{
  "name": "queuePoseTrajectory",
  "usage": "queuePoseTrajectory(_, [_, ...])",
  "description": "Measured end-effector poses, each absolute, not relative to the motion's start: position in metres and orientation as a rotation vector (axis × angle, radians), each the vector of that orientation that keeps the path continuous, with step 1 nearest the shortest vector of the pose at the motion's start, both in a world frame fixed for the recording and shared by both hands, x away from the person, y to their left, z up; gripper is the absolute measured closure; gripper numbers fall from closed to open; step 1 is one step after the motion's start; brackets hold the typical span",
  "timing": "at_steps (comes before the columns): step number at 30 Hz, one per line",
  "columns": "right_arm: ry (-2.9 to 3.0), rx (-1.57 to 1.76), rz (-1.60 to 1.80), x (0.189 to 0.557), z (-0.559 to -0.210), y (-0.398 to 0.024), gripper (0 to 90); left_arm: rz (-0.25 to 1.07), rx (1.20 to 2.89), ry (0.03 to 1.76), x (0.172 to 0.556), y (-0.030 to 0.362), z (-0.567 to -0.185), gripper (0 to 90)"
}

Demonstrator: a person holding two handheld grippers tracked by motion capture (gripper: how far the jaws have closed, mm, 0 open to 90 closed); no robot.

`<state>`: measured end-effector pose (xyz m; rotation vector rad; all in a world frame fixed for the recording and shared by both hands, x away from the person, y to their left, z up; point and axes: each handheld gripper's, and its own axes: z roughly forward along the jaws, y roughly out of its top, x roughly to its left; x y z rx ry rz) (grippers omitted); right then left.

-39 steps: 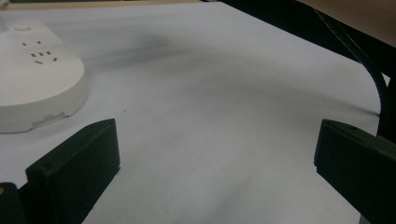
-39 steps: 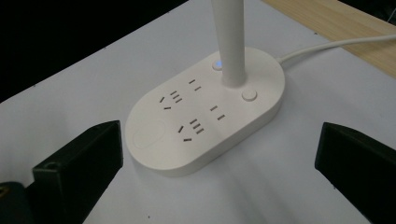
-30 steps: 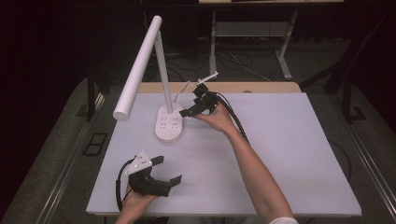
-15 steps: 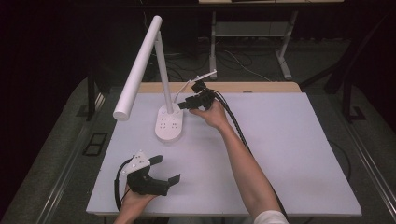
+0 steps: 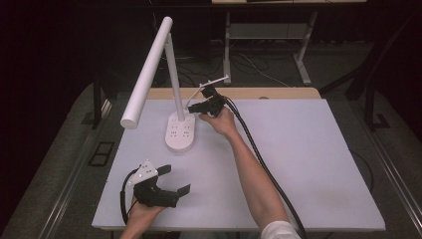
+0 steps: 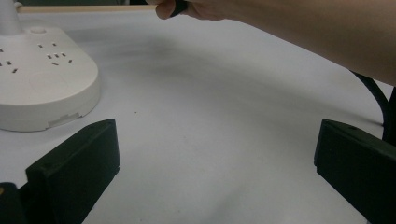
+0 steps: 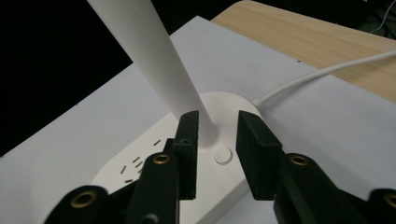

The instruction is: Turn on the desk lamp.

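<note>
high view: right tongs (image 5: pixel 195 108) narrow above lamp base (image 5: pixel 180 133); left tongs (image 5: pixel 175 180) wide near table's (image 5: pixel 318 164) front edge.

- The lamp (image 5: pixel 171 94) is plain white all over: stem, long tube head and rounded base, with small dark socket slots patterned across the base (image 7: pixel 187 154) just under the right claw (image 7: pixel 215 140).
- A white round button (image 7: pixel 222 155) sits between that claw's black jaws.
- The lamp's cord (image 7: pixel 322 70) is white.
- The right claw shows brass-coloured rings on its black body.
- The left claw (image 5: pixel 171 180) is black, with a grey plate on top.
- The tabletop (image 5: pixel 308 149) is pale bluish white; beyond the right claw its far edge (image 7: pixel 317 42) is light wood grain.
- The cable (image 5: pixel 259 154) trailing from the right claw is black.
</note>
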<state>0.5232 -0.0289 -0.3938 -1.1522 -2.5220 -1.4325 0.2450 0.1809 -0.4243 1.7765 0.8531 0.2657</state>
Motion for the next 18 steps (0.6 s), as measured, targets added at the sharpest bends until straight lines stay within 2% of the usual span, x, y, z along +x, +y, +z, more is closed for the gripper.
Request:
queuePoseTrajectory(8, [-2.502, -1.166, -1.410, 0.526, -0.402, -0.024, 89.7, 0.265, 1.777, 0.852, 0.246, 0.181, -0.424, 0.0])
queuePoseTrajectory(18, [-2.499, -1.177, -1.395, 0.530, -0.413, -0.018, 89.8, 0.265, 1.777, 0.853, 0.246, 0.182, -0.424, 0.0])
